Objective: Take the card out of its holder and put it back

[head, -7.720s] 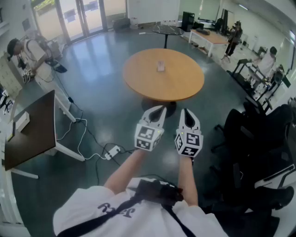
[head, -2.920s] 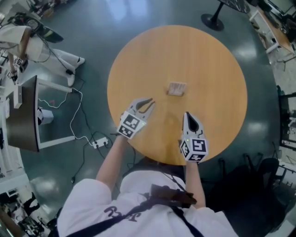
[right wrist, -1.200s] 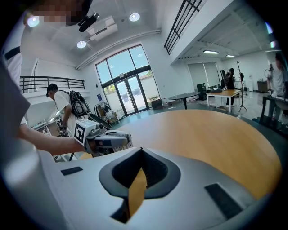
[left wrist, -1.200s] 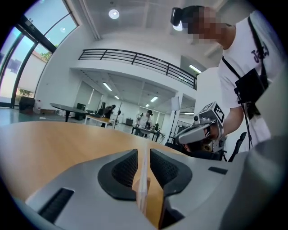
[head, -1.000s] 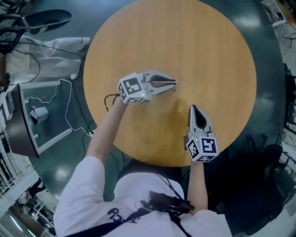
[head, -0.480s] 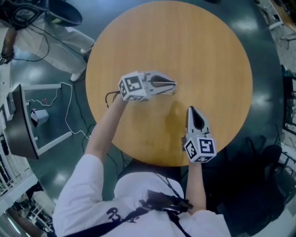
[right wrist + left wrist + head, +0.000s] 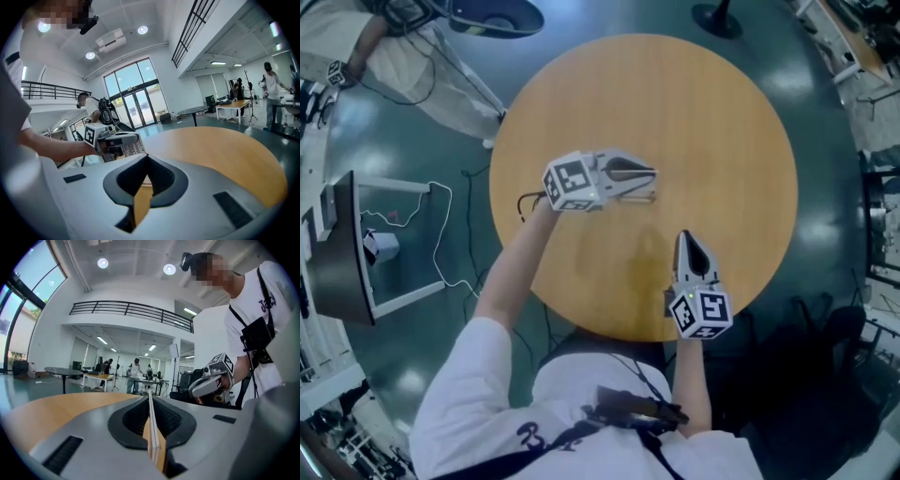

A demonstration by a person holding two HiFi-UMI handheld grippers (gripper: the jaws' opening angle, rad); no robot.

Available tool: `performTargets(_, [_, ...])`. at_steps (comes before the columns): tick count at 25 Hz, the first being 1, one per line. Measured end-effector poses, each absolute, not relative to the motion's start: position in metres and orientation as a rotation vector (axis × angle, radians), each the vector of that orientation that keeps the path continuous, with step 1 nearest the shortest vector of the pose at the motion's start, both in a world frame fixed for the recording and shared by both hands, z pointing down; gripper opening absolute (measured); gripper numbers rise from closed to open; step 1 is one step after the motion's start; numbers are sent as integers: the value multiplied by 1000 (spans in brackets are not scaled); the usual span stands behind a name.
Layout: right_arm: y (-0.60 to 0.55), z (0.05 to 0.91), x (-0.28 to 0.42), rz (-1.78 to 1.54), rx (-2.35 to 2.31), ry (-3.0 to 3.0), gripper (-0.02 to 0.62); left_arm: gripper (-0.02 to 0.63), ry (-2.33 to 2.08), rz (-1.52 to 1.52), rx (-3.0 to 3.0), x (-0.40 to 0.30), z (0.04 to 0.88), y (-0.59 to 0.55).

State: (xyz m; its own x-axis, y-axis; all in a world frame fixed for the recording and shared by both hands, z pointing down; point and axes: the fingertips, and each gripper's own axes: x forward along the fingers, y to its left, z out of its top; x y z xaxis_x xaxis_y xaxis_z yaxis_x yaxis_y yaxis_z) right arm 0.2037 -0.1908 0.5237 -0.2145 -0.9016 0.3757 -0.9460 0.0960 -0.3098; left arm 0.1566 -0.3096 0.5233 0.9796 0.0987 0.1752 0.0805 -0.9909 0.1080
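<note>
- Left gripper [image 7: 649, 178], frame centre: jaws have just been closing and pinch the thin card holder [image 7: 152, 434] over the table [image 7: 712, 122].
- Right gripper [image 7: 683, 236], lower right: jaws pressed together, empty.

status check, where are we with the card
Left gripper just closed down, shut on the card holder, held edge-on. Right gripper shut, empty, apart from it over the table. Nothing in the way.
</note>
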Motion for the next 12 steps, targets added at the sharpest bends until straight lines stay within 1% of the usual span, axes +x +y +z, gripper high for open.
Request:
performTargets(5, [-192,503,197,674,1951,-2289,12,28,-16,248,3068,147,498,-311])
performTargets(12, [-195,470,180,595,2005,-2360,12,28,-415,300,2988,114,491,-315])
